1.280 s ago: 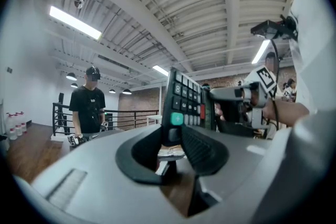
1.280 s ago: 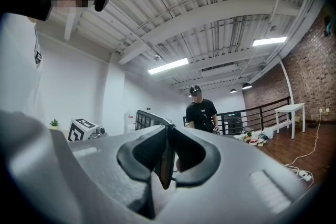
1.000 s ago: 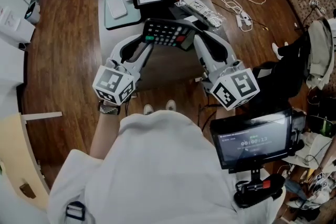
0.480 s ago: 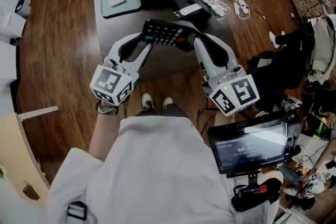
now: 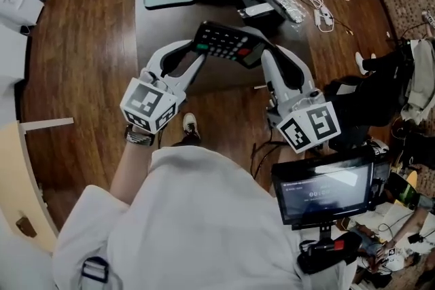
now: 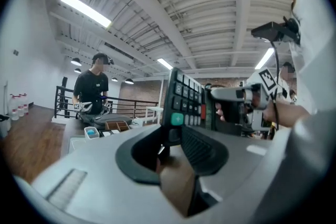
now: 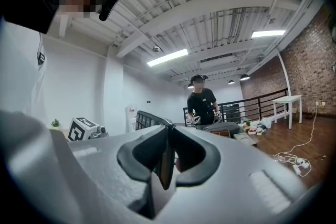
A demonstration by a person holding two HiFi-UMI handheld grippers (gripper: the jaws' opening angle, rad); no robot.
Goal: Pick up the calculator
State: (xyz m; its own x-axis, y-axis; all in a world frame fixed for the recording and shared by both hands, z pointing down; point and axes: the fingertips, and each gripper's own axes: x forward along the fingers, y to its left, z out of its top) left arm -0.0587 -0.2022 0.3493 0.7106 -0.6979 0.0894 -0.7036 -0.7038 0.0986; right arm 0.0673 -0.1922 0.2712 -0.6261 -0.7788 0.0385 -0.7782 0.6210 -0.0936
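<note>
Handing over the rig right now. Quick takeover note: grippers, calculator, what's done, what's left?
Left gripper: shut on the green-key end of the calculator.
Right gripper: shut on the opposite end.
Calculator: held between both grippers, lifted clear of the table.
Done: the pickup.
Left: probably just keep both grips firm; letting go on one side would likely let it swing.

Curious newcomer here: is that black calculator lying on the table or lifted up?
Lifted. The black calculator hangs between the left gripper and right gripper, each shut on one end.
</note>
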